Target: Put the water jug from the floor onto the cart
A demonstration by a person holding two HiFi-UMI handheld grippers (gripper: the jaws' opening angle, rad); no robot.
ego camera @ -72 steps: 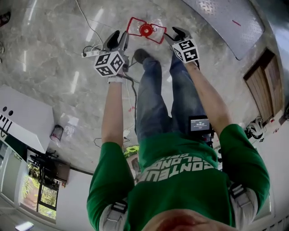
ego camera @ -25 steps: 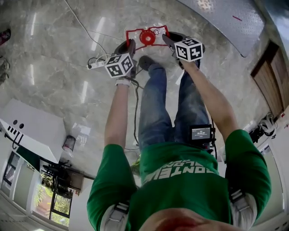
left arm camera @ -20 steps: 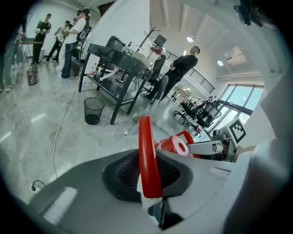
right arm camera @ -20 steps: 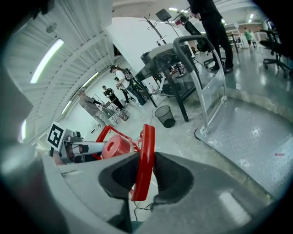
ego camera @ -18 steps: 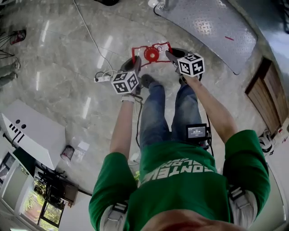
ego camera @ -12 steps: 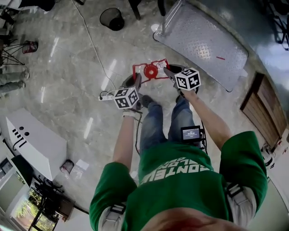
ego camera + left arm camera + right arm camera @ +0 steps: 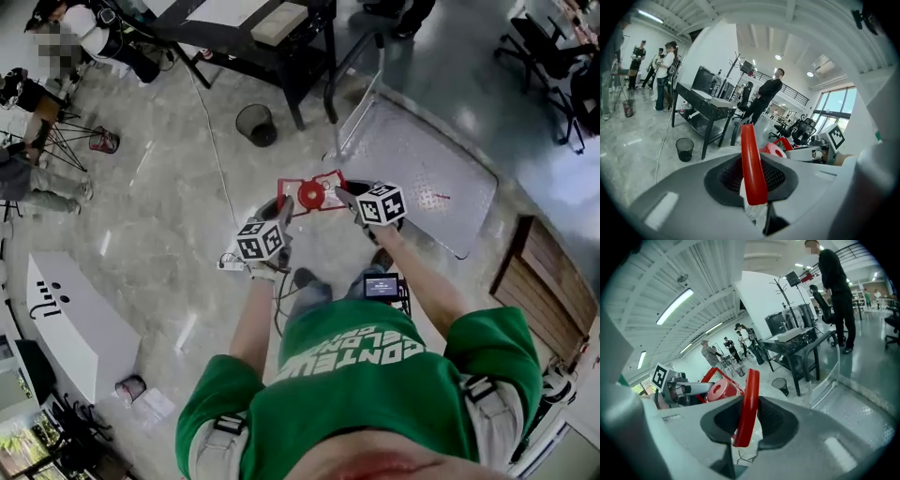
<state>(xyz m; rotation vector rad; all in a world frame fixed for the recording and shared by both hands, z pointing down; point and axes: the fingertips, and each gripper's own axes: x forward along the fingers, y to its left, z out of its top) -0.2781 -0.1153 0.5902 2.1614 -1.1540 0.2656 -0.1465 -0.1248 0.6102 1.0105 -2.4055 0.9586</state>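
Note:
The water jug hangs off the floor in front of my legs, with its red cap (image 7: pixel 310 195) inside a red handle frame (image 7: pixel 322 180). My left gripper (image 7: pixel 284 202) is shut on the frame's left bar (image 7: pixel 751 161). Its jaws have just been opening a little, with the bar still between the pads. The right gripper (image 7: pixel 345 195) is shut on the opposite red bar (image 7: pixel 748 401). In each gripper view the cap (image 7: pixel 774 150) (image 7: pixel 720 390) and the other gripper show across the frame. The cart (image 7: pixel 441 169), a low diamond-plate platform with an upright push rail (image 7: pixel 362 94), stands just beyond the jug to the right.
A black mesh bin (image 7: pixel 255 124) and a black table (image 7: pixel 253 28) stand past the cart's rail. A power strip (image 7: pixel 230 262) with its cable lies on the marble floor by my left foot. A white cabinet (image 7: pixel 66 323) is at left, wooden doors (image 7: pixel 548 281) at right. People stand at the far left.
Both grippers have risen together with the jug's red handle held between them, lifting the jug off the floor. My head has come up, so the whole cart and more of the room show.

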